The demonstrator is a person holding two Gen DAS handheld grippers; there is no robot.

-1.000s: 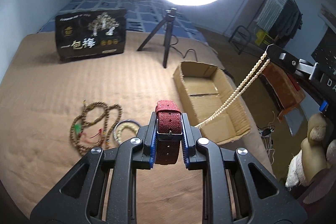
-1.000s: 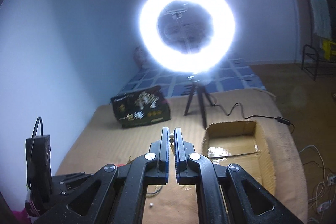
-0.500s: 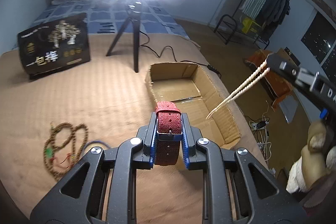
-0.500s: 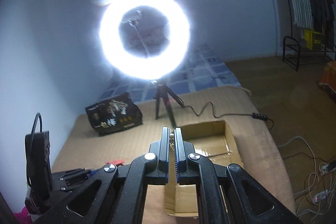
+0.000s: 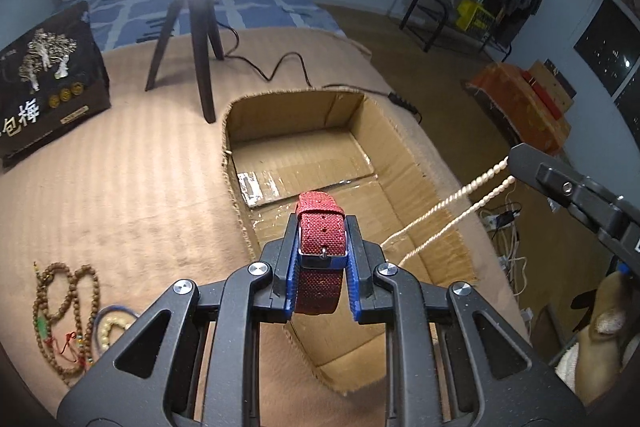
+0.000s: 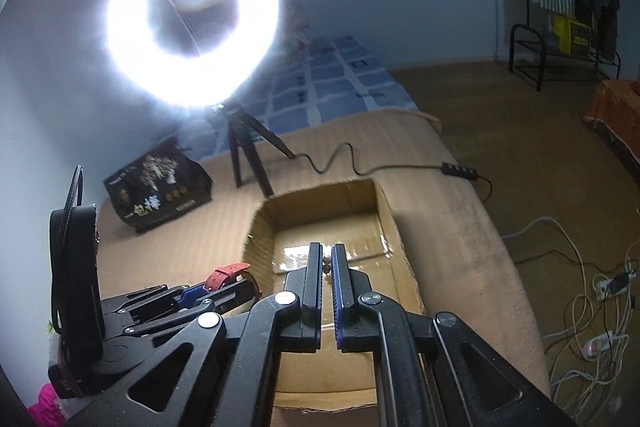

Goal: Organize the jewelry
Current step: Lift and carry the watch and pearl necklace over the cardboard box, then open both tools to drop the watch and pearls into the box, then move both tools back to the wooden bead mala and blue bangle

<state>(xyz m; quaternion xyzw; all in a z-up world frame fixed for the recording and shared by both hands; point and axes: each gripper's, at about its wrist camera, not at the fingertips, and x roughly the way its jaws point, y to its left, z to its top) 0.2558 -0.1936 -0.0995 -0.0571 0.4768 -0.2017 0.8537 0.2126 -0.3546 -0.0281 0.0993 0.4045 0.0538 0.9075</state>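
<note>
My left gripper [image 5: 322, 227] is shut on a red woven watch strap [image 5: 322, 233] and holds it above the near half of the open cardboard box [image 5: 408, 163]. My right gripper [image 6: 327, 255] is shut on a cream bead necklace [image 5: 452, 201], whose two strands hang down from it into the box. In the right wrist view only a few beads [image 6: 327, 267] show between the pads, above the same box [image 6: 386, 211]. The left gripper [image 6: 240, 277] with the red strap [image 6: 228, 273] shows at the lower left of that view.
A brown bead mala [image 5: 66, 311] and small bracelets [image 5: 110, 323] lie on the tan blanket at the lower left. A ring light on a tripod [image 5: 192, 39] and a black printed box [image 5: 44, 87] stand behind. A cable [image 6: 360, 167] runs past the box; the bed edge is at the right.
Both grippers have moved to the right, from above the blanket to above the cardboard box, carrying the strap and the necklace. Both stay shut.
</note>
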